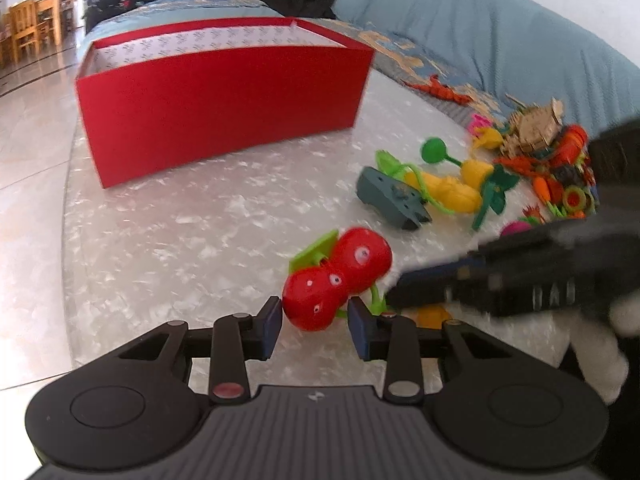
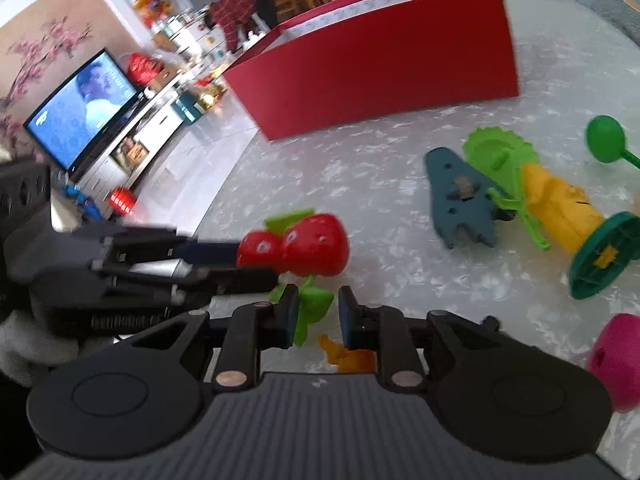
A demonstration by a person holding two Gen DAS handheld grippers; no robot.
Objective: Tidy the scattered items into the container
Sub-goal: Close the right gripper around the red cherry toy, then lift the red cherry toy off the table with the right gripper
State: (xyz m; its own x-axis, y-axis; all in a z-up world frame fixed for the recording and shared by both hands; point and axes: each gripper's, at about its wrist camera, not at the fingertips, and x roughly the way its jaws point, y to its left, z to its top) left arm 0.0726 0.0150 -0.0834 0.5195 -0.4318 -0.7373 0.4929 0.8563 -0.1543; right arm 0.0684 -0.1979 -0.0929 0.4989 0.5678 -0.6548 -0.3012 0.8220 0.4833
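The left gripper (image 1: pixel 314 322) has its jaws wide on either side of the red cherry toy (image 1: pixel 336 278), which lies on the table (image 1: pixel 200 232), set to close on its lower ball. The right gripper (image 2: pixel 319 316) hangs partly open over the toy's green leaf (image 2: pixel 314 308), gripping nothing. The red box (image 1: pixel 224 108) stands at 11 o'clock, open-topped to receive toys. More toys, including a yellow one (image 1: pixel 444 190), lie at 2 o'clock.

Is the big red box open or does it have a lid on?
Open. The red box has no lid on top; its white patterned inner wall shows above the front rim.
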